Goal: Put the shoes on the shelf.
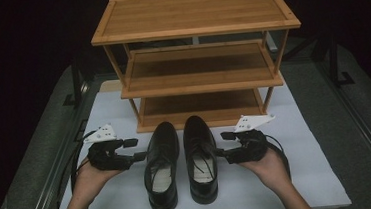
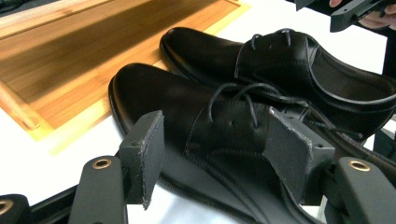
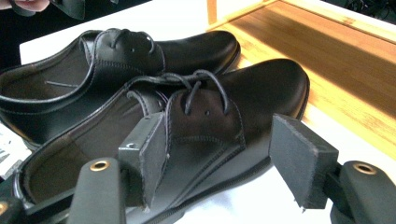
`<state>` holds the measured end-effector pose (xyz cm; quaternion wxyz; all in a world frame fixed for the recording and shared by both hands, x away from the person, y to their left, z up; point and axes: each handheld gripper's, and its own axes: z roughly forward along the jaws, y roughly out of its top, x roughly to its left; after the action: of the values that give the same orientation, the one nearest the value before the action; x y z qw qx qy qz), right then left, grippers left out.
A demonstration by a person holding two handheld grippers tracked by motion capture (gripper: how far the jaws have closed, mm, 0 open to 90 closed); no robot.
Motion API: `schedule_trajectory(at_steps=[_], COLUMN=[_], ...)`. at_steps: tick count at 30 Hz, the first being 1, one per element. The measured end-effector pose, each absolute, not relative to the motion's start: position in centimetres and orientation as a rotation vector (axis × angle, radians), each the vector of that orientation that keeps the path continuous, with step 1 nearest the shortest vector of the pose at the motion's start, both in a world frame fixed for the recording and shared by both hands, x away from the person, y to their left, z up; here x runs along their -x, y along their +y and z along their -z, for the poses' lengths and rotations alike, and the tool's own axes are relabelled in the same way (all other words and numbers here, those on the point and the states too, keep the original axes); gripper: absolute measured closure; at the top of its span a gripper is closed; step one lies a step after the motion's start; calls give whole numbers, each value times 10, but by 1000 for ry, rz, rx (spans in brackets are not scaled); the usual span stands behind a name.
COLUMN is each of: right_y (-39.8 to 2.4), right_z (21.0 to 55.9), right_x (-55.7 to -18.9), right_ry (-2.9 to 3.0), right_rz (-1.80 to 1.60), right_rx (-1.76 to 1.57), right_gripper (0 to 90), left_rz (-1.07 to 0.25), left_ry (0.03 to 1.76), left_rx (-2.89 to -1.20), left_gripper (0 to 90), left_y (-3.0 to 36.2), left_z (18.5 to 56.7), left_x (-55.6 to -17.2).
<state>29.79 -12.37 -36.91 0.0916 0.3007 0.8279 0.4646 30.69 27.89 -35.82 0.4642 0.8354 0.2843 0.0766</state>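
Note:
A pair of black leather lace-up shoes stands side by side on a white mat (image 1: 120, 190), toes toward a wooden rack. My left gripper (image 1: 136, 149) is held just left of the left shoe (image 1: 162, 166), jaws pointing at its side. In the left gripper view the pads (image 2: 144, 154) stand apart in front of the left shoe (image 2: 187, 107), not pressing on it. My right gripper (image 1: 223, 144) mirrors this beside the right shoe (image 1: 200, 158). Its own view shows the right gripper (image 3: 224, 158) open, with the right shoe (image 3: 261, 88) just beyond.
A three-tier bamboo shoe rack (image 1: 194, 13) stands right behind the shoes' toes, its bottom shelf (image 2: 70, 60) level with the mat. Dark grey table surface (image 1: 356, 136) flanks the mat on both sides. The person's hands enter from the bottom edge.

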Motion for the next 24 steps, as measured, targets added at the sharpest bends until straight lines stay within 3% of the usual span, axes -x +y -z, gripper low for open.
schedule_trajectory(at_steps=[24], right_y=[-94], right_z=[375], right_x=[-311], right_ry=[2506], right_rz=[-1400], right_rx=[-872], right_gripper=[354], left_rz=[-114], left_ry=[633], left_rx=[-2092], left_gripper=[374], left_y=[253], left_z=[372], left_x=[-306])
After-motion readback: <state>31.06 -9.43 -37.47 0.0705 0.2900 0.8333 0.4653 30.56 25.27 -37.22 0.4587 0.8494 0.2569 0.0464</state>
